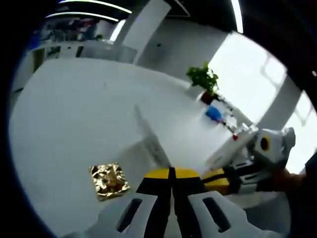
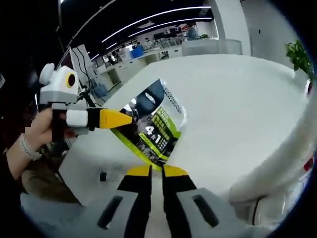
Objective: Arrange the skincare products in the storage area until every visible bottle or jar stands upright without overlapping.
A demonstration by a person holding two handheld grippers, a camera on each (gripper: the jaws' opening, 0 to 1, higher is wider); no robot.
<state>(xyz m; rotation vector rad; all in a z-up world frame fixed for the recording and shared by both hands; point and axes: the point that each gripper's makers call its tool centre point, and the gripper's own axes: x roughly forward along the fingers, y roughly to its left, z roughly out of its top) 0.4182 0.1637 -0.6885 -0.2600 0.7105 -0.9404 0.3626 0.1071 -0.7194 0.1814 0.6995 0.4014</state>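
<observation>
- Right gripper pinches the bottom edge of a green-and-black pouch, jaws pressed together on it, in the right gripper view
- Left gripper reaches in from the left of that view and nips the pouch's side edge with its yellow tips; a hand grips its handle
- In the left gripper view the left gripper shows its jaws drawn together on the thin pouch, seen nearly edge-on; the right gripper enters from the right
- The pouch hangs in the air between the two claws, above a white table, not resting on it
- Judged from its creases and shine, the pouch is light, soft and slick: it would sag or fold if held at one point only, so the sealed rims look the safest hold, and a flat pack may not stand by itself
- A crumpled gold foil packet lies on the table just beside the left gripper
- A potted plant, a blue item and small bits sit well apart near the far edge
- The table edge runs near the hand; the middle of the top offers wide room to set the pouch down
</observation>
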